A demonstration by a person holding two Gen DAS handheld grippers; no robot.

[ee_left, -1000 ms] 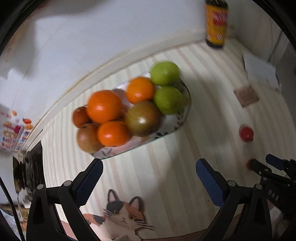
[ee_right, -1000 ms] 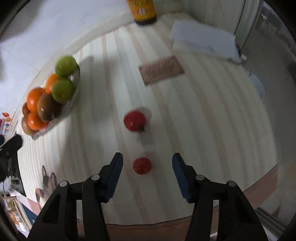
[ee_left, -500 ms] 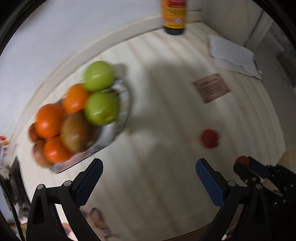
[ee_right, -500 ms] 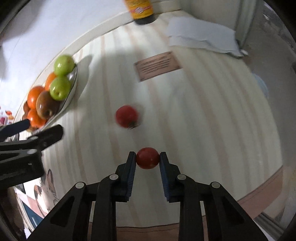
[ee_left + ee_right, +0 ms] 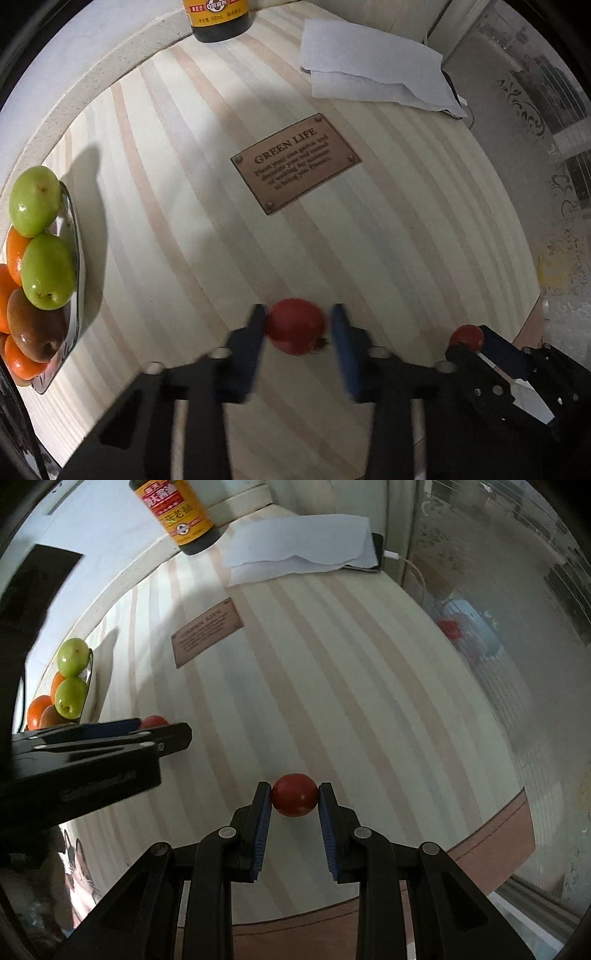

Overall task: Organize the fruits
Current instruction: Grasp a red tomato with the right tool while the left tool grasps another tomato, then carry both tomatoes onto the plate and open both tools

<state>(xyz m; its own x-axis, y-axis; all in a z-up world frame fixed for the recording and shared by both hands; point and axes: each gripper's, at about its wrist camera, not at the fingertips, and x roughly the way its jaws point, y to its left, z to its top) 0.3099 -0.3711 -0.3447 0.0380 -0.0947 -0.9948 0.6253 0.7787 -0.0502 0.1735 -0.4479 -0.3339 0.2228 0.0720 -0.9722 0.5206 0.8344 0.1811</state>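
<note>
Right tool (image 5: 294, 801) clamps small tomato (image 5: 294, 794); left tool (image 5: 297, 330) half-closed, flanking larger tomato (image 5: 295, 326).

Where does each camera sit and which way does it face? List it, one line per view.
Left wrist: on the left gripper, facing across the striped table; own jaws flank the large red fruit, contact blurred; right gripper at lower right.
Right wrist: on the right gripper, facing likewise; own jaws clamp the small red fruit; left gripper at left.
Shared: fruit tray, sauce bottle, brown plaque, both red fruits.
</note>
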